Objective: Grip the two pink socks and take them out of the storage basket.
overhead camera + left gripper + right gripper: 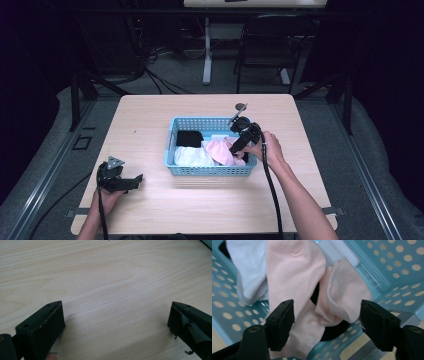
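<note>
The step in hand looks like picking a garment out of the light blue perforated plastic basket (pixel 210 170) on the pale wooden desk (pixel 150 125). The right hand-held gripper (pixel 325 322) reaches down into the basket's right end, its jaws partly open and straddling the soft pink cloth sock (pixel 297 277), which lies bunched directly between and ahead of them. The pads do not yet press on the fabric, so nothing is held. Beyond the pink sock, to the upper left of the jaws, lies a white cloth piece (pixel 249 272); a black item (pixel 332 331) sits underneath, just below the jaws' gap. In the high view a black folded cloth (pixel 189 138) rests at the basket's far left.

The left hand-held gripper (pixel 115 322) waits well apart from the basket, low over bare desk, its jaws wide open and empty.

By my judgement, the next move calls for closing the right jaws onto a fold of the pink sock alone, without pinching the black item below, then lifting clear of the basket wall.

No brand, label or writing can be read anywhere.
</note>
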`<move>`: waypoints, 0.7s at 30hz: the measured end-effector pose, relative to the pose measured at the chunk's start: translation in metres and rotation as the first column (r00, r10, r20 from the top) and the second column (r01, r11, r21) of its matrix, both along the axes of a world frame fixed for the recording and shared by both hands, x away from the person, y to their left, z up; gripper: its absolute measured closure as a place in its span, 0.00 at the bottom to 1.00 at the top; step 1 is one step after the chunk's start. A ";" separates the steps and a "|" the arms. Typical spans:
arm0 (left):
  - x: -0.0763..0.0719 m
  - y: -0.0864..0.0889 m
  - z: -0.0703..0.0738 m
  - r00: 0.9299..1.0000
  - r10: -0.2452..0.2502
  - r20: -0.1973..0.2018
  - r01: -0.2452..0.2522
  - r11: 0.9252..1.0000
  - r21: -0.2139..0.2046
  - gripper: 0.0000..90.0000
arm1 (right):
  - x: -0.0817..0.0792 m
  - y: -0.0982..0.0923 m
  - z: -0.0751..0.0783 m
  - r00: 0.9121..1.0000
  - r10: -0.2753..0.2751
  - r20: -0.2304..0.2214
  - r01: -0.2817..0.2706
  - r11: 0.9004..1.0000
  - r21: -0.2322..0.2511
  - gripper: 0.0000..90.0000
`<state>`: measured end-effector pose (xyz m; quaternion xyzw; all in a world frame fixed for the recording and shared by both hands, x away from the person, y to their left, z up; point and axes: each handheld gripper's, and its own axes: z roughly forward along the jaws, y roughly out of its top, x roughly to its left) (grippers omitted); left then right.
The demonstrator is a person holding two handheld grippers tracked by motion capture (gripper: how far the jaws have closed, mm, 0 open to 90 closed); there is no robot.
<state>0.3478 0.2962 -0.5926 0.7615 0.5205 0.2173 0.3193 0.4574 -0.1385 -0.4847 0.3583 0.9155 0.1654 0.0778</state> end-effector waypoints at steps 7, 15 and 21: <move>0.000 0.000 0.000 1.000 0.000 0.000 0.000 1.000 -0.002 0.01 | 0.005 0.004 -0.013 1.000 -0.026 -0.013 0.025 0.998 -0.049 0.46; 0.000 0.000 0.000 1.000 0.000 0.000 0.000 1.000 -0.002 0.01 | 0.009 0.006 -0.022 0.999 -0.037 -0.022 0.034 0.995 -0.094 0.53; 0.000 0.000 0.000 1.000 0.000 0.000 0.000 1.000 0.000 0.01 | 0.012 0.010 -0.031 0.998 -0.046 -0.033 0.042 0.993 -0.112 0.52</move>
